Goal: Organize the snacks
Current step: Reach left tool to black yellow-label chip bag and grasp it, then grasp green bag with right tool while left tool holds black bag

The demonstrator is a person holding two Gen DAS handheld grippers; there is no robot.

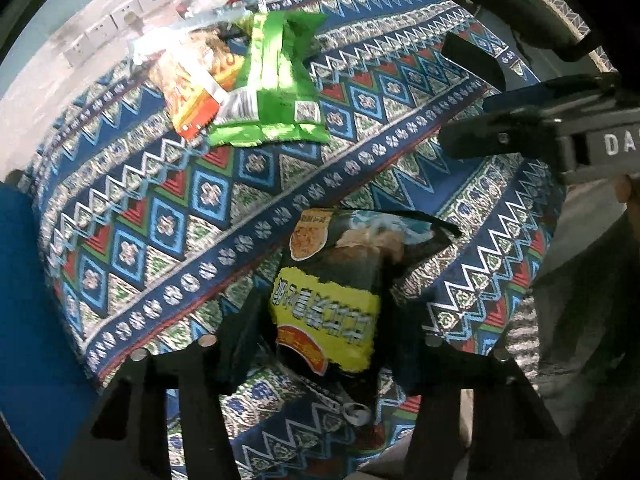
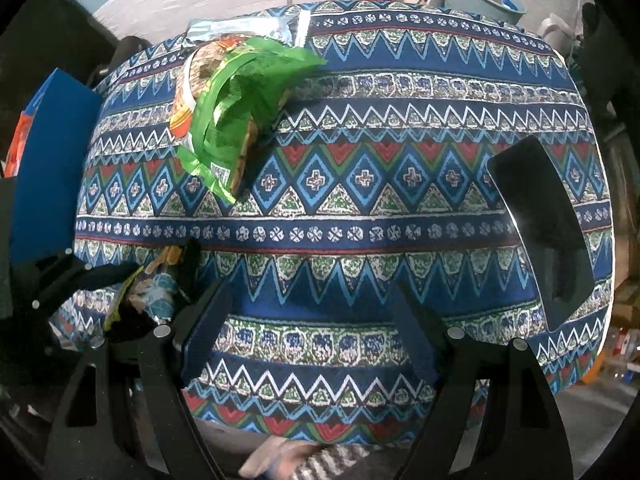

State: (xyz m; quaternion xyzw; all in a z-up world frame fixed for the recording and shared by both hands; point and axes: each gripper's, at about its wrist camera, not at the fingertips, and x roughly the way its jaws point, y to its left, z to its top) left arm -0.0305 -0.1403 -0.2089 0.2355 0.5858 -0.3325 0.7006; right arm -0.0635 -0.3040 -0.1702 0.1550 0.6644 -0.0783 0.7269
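**Dark bag held; pile lies far-left**

Left gripper [image 1: 320, 344] is clamped on the dark bag [image 1: 332, 292], long axis pointing away. The pile [image 2: 236, 112] lies ahead at the table's [image 2: 400, 208] far-left, nearer this arm. Right gripper [image 2: 308, 336]: jaws spread, empty.

Left gripper [image 1: 320, 344] clamping a dark snack bag [image 1: 336, 280] between its fingers; right gripper [image 2: 308, 332] hovering with jaws spread wide (nothing between them).
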